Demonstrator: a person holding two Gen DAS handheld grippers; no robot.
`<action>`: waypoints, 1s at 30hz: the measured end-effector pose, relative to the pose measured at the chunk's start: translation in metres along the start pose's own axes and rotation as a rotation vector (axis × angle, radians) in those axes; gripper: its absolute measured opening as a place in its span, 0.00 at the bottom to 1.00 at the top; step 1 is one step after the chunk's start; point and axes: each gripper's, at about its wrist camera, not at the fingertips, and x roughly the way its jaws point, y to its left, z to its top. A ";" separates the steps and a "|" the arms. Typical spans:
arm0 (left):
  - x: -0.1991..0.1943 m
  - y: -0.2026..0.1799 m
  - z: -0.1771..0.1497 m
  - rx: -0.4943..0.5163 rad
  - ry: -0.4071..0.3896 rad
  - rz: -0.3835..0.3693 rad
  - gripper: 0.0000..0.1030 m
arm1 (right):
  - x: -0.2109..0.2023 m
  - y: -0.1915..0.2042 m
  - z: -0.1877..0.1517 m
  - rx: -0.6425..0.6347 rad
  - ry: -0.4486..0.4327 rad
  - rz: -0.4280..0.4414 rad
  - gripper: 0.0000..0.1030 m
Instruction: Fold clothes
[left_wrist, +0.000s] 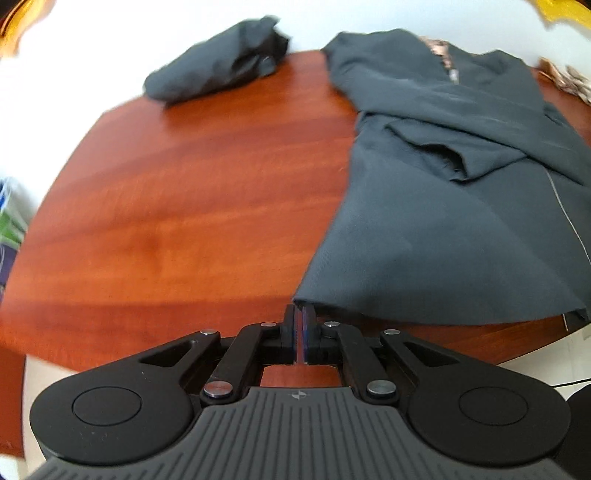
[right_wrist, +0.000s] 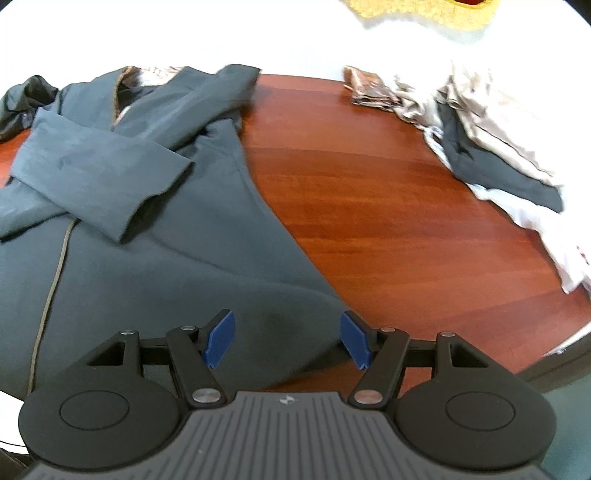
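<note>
A dark grey coat (left_wrist: 454, 206) lies spread flat on the red-brown wooden table (left_wrist: 192, 192), both sleeves folded across its chest. It also shows in the right wrist view (right_wrist: 155, 236). My left gripper (left_wrist: 303, 314) is shut just below the coat's near left hem corner; I cannot tell whether cloth is pinched between the pads. My right gripper (right_wrist: 288, 336) is open, with blue pads (right_wrist: 221, 338), and hovers over the coat's near right hem, holding nothing.
A crumpled dark garment (left_wrist: 218, 62) lies at the table's far left edge. A pile of beige, dark and white clothes (right_wrist: 487, 140) sits at the right of the table (right_wrist: 369, 192). A brown patterned cloth (right_wrist: 369, 86) lies at the far edge.
</note>
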 end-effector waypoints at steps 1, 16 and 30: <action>-0.002 0.002 -0.002 -0.003 0.000 0.006 0.08 | 0.002 0.002 0.003 -0.007 -0.001 0.010 0.68; -0.021 -0.042 0.023 0.101 -0.057 -0.055 0.44 | 0.019 0.028 0.027 -0.045 -0.007 0.107 0.68; -0.014 -0.133 0.072 0.256 -0.116 -0.204 0.55 | -0.001 0.042 0.017 -0.041 -0.009 0.166 0.70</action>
